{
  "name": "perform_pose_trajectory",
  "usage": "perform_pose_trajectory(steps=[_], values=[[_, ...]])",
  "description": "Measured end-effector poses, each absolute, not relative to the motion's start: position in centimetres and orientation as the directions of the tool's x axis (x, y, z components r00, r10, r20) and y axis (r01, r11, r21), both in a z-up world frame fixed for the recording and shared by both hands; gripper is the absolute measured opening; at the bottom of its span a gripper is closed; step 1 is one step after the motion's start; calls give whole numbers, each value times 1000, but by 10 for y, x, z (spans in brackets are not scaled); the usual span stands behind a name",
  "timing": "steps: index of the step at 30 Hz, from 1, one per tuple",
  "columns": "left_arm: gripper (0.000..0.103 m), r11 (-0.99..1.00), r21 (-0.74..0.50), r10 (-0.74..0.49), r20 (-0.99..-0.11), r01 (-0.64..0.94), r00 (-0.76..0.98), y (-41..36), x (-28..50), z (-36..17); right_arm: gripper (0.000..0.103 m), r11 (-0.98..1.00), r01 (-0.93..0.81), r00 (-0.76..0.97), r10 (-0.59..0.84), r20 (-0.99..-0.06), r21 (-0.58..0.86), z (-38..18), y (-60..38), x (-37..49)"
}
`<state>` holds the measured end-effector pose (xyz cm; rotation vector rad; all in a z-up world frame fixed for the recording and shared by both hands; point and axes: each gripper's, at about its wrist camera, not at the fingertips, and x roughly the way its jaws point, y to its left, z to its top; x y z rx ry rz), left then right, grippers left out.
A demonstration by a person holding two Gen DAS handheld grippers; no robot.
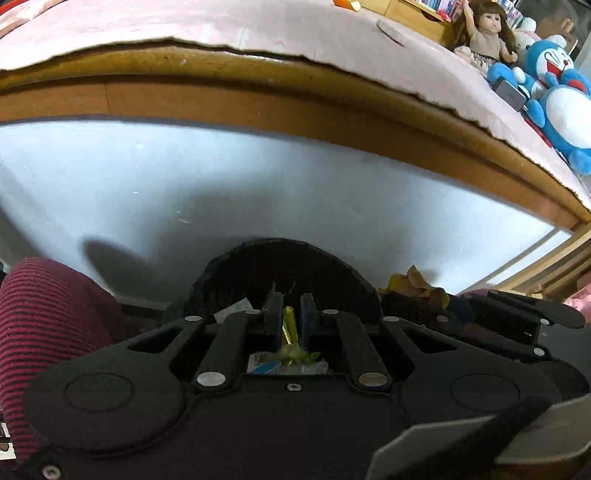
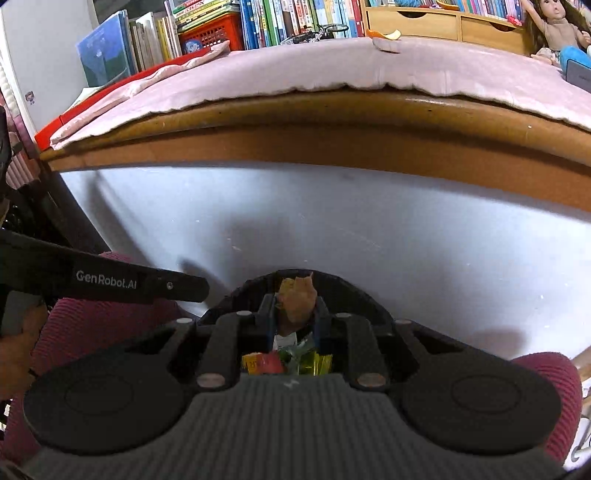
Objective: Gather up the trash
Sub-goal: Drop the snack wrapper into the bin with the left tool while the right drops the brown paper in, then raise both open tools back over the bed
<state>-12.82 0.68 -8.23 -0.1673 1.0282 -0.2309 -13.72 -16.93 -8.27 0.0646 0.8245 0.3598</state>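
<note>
My left gripper [image 1: 290, 314] is shut on a thin yellow wrapper [image 1: 289, 326], pinched upright between its blue pads. It hangs over a black bin [image 1: 280, 245] that holds several wrappers [image 1: 288, 363]. In the right wrist view my right gripper [image 2: 296, 314] is over the same bin [image 2: 343, 280], its pads against a crumpled orange-brown scrap [image 2: 298, 297] that sticks up between them. Colourful wrappers [image 2: 288, 360] lie in the bin below. The scrap [image 1: 413, 282] also shows at the right of the left wrist view.
A wooden-edged surface [image 2: 295, 110] covered by a pink cloth [image 2: 332, 66] rises behind the bin, with a white panel [image 2: 332, 221] beneath. A doll [image 1: 484, 29] and blue plush toys [image 1: 554, 103] sit at its right; books [image 2: 277, 18] line the back. A person's maroon striped knees [image 1: 48, 314] flank the bin.
</note>
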Motion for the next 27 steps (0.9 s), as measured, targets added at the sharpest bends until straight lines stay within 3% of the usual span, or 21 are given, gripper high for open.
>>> perform_pose_trajectory(steps=[4,6,8,14,27], values=[[10,963,-239,-267,-827,120,494,4,-128,-82,29,938,-287,618,337,-710,195,-83,-167,-134],[11,964,-239,-267,-827,121,494,4,-127,-81,43,938,-287,618,336,-711,195,-83,-167,-133],[12,964,-239,-266,-826,119,497,4,-128,-81,48,938,-286,620,339,-708,198,-83,-168,-134],[34,964,-239,-263,-822,114,505,5,-128,-79,59,938,-279,625,339,-704,205,-83,-171,-134],[66,963,-239,-268,-782,126,562,10,-123,-62,73,941,-259,672,336,-660,216,-68,-185,-131]])
